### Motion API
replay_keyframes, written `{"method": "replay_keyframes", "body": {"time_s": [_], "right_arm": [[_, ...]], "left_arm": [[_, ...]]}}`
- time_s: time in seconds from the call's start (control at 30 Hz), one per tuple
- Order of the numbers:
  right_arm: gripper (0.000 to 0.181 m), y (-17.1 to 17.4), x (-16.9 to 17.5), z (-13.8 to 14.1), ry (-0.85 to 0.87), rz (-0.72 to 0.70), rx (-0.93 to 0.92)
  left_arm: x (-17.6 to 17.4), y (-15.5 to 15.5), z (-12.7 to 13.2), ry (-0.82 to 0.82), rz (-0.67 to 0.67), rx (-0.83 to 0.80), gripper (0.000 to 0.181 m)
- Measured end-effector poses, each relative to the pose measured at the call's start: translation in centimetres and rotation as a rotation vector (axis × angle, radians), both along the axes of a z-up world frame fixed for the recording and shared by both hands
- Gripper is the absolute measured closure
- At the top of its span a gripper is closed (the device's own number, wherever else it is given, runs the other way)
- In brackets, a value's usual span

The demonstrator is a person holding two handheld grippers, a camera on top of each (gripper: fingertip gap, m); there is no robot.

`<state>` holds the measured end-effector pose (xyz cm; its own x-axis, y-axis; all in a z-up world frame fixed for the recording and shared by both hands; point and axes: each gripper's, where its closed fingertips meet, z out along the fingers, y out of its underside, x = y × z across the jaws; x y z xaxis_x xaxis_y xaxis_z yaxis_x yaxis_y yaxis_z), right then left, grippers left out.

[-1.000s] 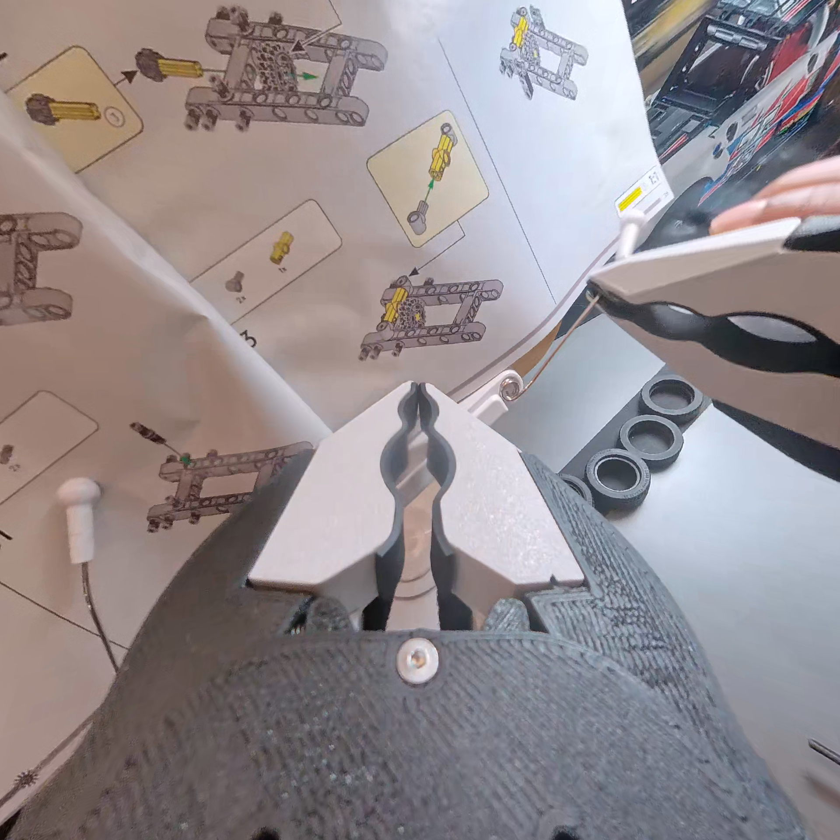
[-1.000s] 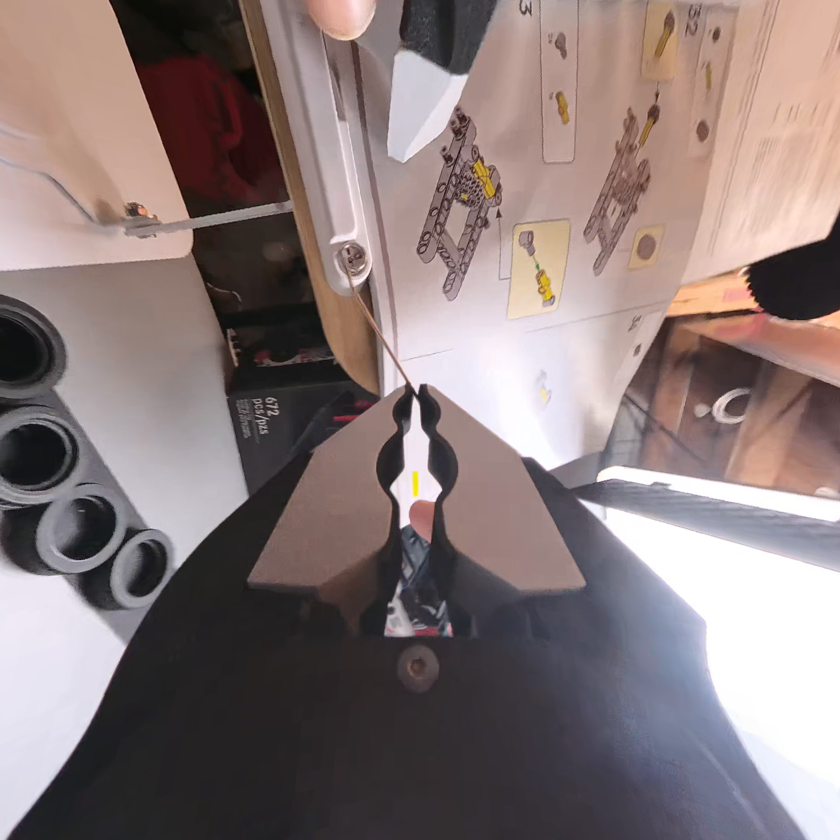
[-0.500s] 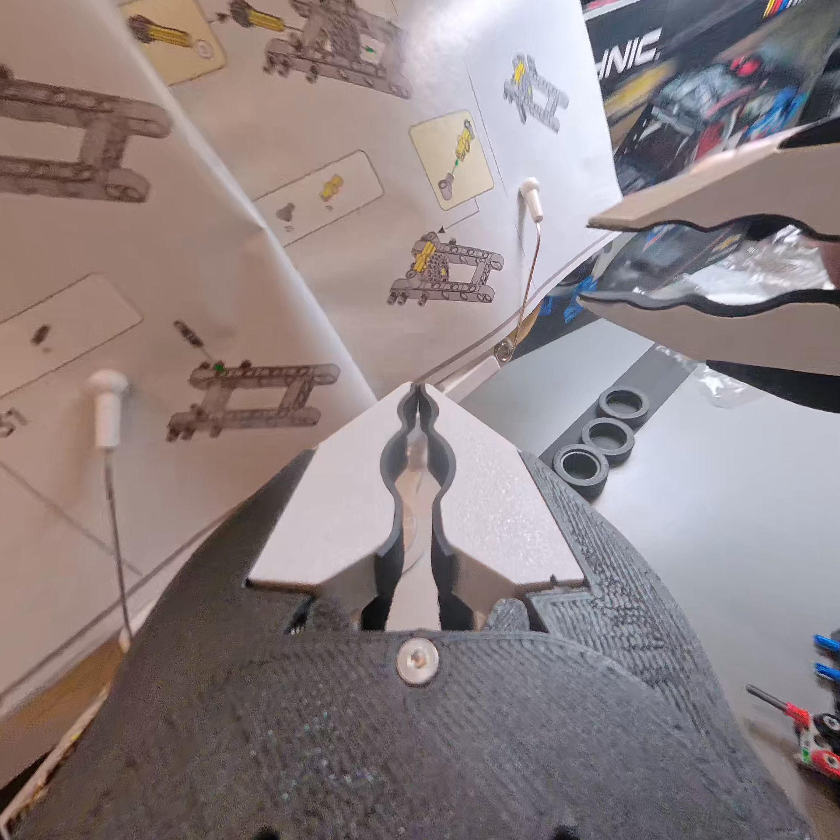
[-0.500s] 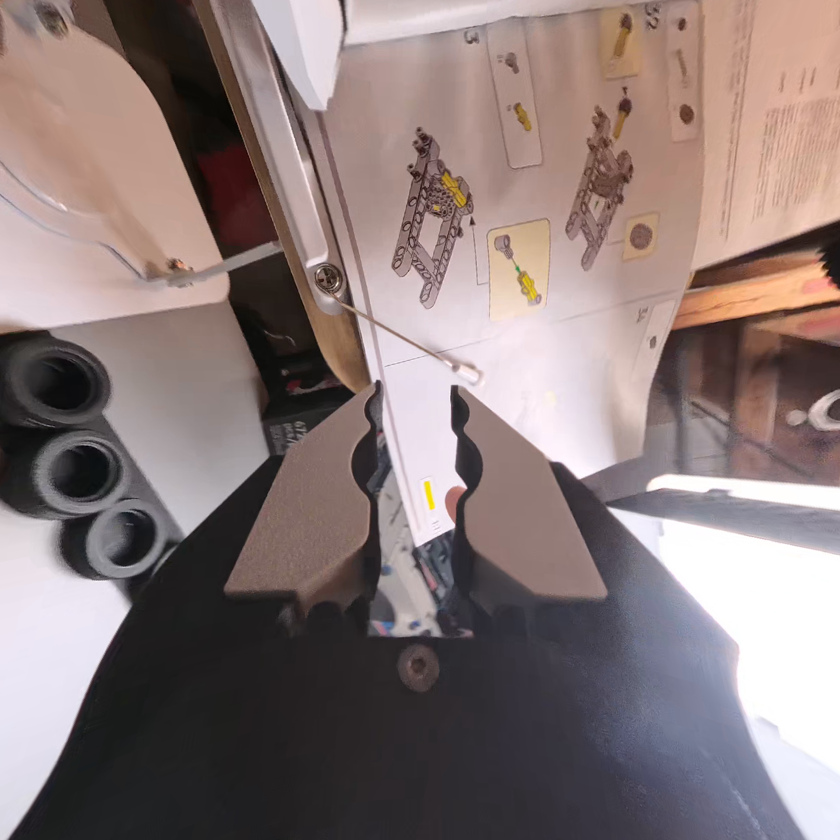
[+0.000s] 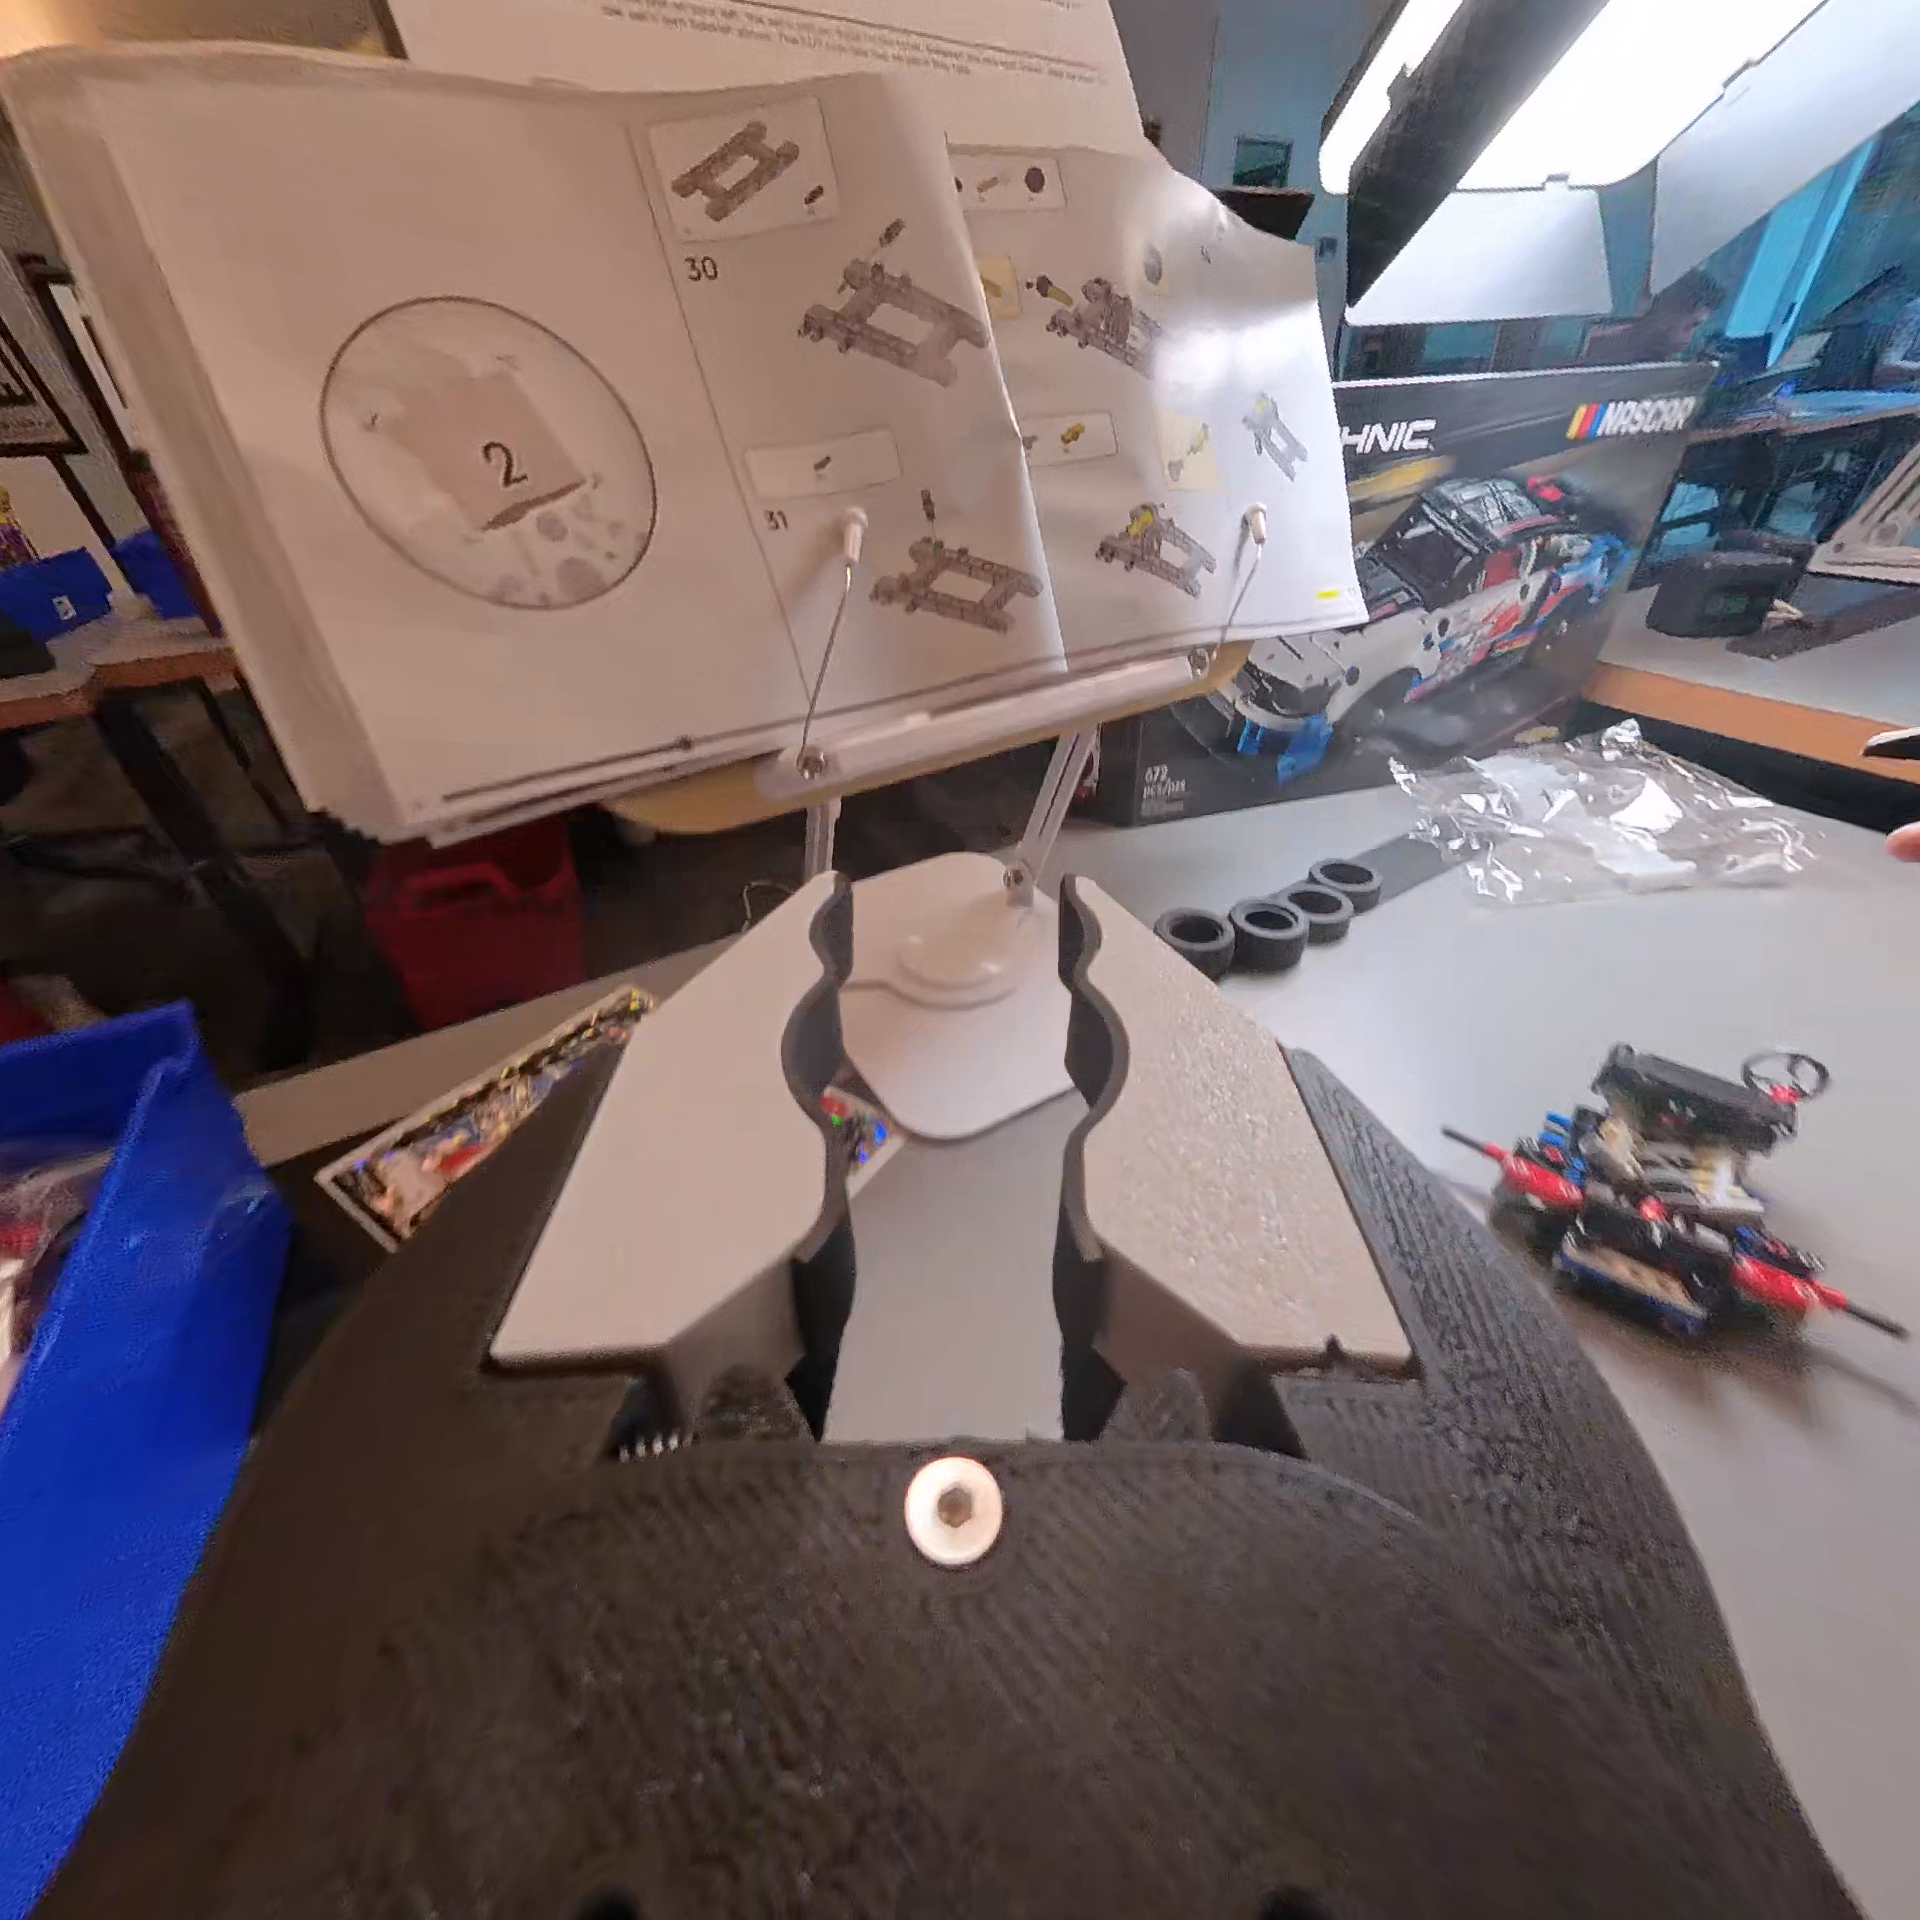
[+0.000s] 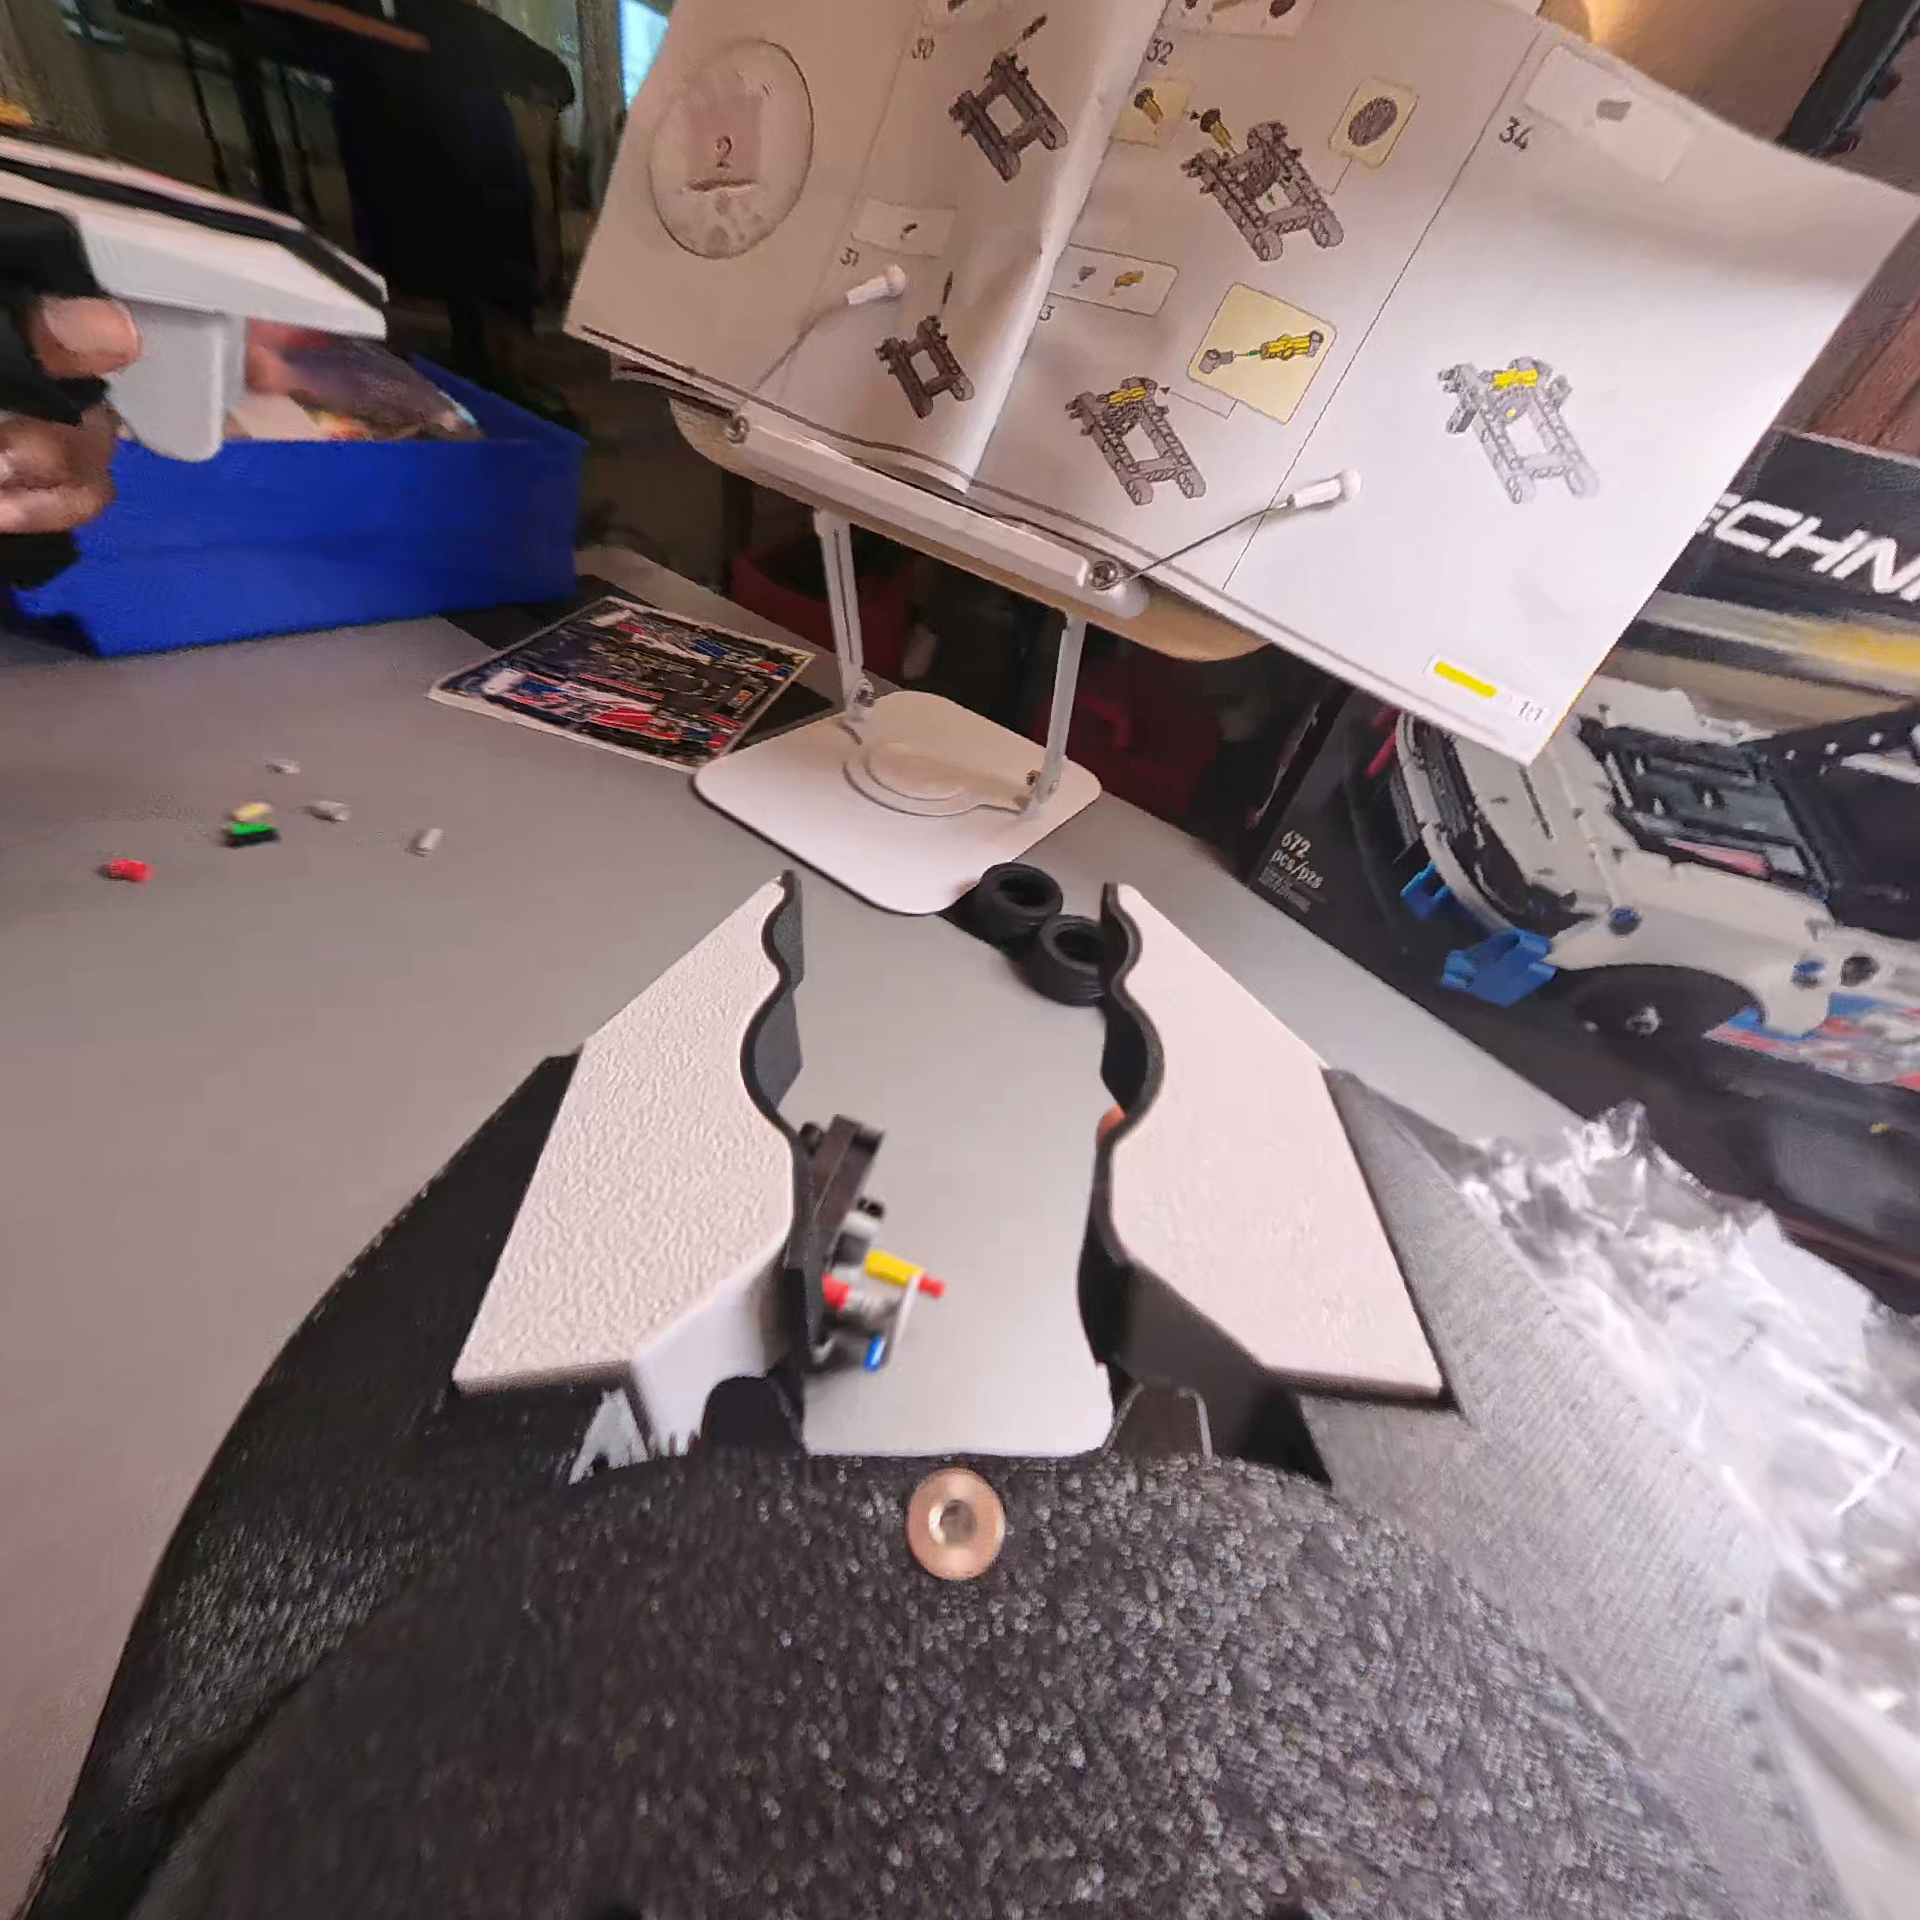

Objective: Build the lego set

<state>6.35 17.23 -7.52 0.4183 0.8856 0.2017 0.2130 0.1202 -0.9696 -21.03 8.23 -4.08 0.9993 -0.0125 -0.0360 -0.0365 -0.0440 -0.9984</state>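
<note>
The open instruction booklet rests on a white stand, held by two wire page clips; it also shows in the right wrist view. My left gripper is open and empty, back from the stand. My right gripper is open and empty above the grey table. A partly built black, red and blue lego model lies on the table to the right; part of it shows between the right fingers. Black tyres lie by the stand base.
A blue bin of parts stands at the left. A sticker sheet lies by the stand. Small loose pieces lie on the left of the table. The set's box stands behind, with a crumpled clear bag in front. My hands' fingertips stand some 30 cm from each other.
Both grippers have opened, let go of the booklet pages and pulled back from the stand. The whole booklet, stand and table have come into view.
</note>
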Motion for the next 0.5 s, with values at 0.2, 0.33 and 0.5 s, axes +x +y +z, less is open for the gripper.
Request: {"method": "replay_keyframes", "body": {"time_s": [0.2,0.33,0.5], "right_arm": [[0.127,-2.9,4.2,-0.3,0.172,-0.077,-0.068],[0.132,-2.8,4.6,-0.7,0.217,-0.073,-0.060],[0.137,-3.5,3.6,-2.8,0.178,-0.028,-0.074]], "left_arm": [[0.2,-8.9,-4.4,0.019,0.056,-0.106,0.142],[-0.4,-11.9,-11.5,0.049,0.039,-0.360,0.143],[-0.4,-13.1,-16.8,0.052,-0.043,-0.575,0.144]]}}
